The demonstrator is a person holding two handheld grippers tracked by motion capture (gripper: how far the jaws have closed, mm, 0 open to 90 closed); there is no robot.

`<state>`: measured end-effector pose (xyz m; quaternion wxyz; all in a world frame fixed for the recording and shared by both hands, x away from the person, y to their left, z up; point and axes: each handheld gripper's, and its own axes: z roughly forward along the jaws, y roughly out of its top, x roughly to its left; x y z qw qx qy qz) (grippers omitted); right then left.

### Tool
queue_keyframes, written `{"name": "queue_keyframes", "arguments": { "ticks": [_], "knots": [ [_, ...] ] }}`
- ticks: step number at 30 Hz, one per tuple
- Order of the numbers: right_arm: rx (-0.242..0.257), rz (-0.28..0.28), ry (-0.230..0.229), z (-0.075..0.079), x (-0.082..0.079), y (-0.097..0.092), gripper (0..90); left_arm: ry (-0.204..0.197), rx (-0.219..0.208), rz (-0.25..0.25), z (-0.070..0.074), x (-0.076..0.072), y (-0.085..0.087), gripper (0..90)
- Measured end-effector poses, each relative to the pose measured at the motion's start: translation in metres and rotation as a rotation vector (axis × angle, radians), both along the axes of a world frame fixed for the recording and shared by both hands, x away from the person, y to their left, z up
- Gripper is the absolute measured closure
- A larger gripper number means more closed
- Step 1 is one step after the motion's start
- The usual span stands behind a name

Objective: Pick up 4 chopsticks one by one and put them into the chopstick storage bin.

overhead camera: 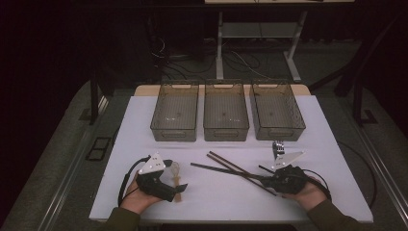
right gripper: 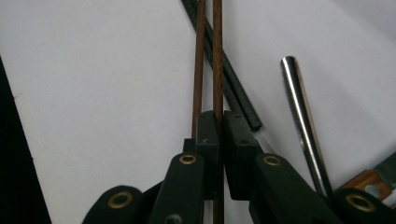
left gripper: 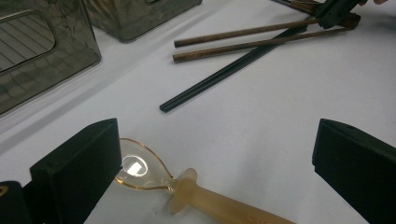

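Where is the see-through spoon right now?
In the high view the clear spoon lies on the white table at the near left, by the left claw; in the left gripper view its bowl sits beside one open jaw.

Behind the right hand-held gripper (right gripper: 218, 122) the brown chopsticks (right gripper: 208, 56) vanish between its jaws. The spoon (left gripper: 187, 189) under the left hand-held gripper (left gripper: 215, 158) loses its handle at the frame's edge.

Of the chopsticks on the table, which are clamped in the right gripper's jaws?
The brown wooden chopsticks: the right gripper is shut on one, its twin running alongside. The black chopsticks lie loose on the table beside them.
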<state>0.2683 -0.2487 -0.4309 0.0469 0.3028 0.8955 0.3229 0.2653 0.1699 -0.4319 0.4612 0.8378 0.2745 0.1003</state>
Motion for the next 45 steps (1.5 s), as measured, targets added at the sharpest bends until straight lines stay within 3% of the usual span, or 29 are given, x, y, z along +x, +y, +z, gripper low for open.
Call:
{"name": "queue_keyframes", "arguments": {
  "ticks": [7, 22, 35, 45],
  "knots": [
    [0.063, -0.011, -0.001, 0.008, 0.002, -0.004, 85.3, 0.001, 0.003, -0.005, -0.002, 0.000, -0.001, 0.0],
    [0.134, -0.035, -0.020, 0.026, 0.014, -0.001, 85.2, 0.004, 0.007, -0.030, -0.006, 0.000, -0.001, 0.0],
    [0.209, -0.083, -0.023, 0.039, 0.036, 0.010, 85.2, -0.010, -0.028, -0.041, -0.005, 0.006, -0.005, 0.0],
    [0.226, -0.085, -0.037, 0.046, 0.051, 0.025, 85.2, -0.016, -0.035, -0.035, -0.003, 0.002, -0.003, 0.0]
  ]
}}
